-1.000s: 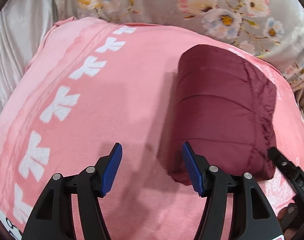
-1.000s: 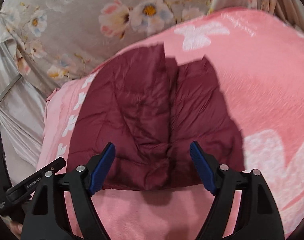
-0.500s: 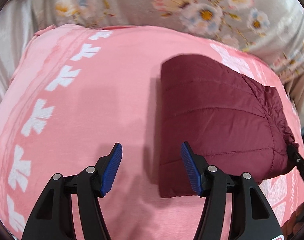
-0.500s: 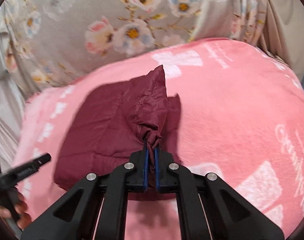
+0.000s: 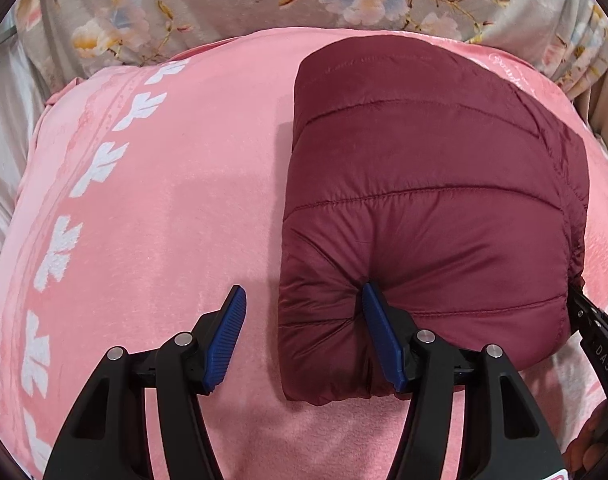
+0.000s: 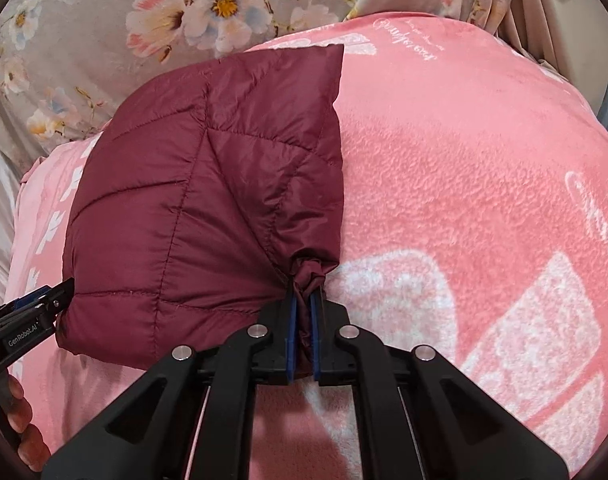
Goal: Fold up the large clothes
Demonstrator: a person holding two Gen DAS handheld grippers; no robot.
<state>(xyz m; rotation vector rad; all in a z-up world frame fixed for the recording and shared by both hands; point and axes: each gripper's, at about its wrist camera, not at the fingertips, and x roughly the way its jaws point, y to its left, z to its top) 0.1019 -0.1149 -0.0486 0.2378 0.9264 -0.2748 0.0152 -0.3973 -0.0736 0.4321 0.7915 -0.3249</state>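
Note:
A dark red quilted puffer jacket (image 5: pixel 432 200) lies folded into a thick bundle on a pink blanket (image 5: pixel 164 200). My left gripper (image 5: pixel 304 304) is open at the bundle's near left corner; its right finger (image 5: pixel 380 336) presses into the fabric and its left finger (image 5: pixel 228 332) is over bare blanket. In the right wrist view my right gripper (image 6: pixel 303 304) is shut on a bunched corner of the jacket (image 6: pixel 208 200) at its near right edge. The left gripper's tip (image 6: pixel 44 300) shows at the bundle's left side.
The pink blanket (image 6: pixel 464 200) with white prints covers a bed. A grey floral sheet (image 5: pixel 264 4) lies behind it, also in the right wrist view (image 6: pixel 124 28). Pale curtain fabric (image 6: pixel 544 12) hangs at the far right.
My left gripper moved forward and right until its right finger pushed into the jacket's corner. My right gripper closed on the jacket's near edge one second ago and still holds it, bundle now fuller.

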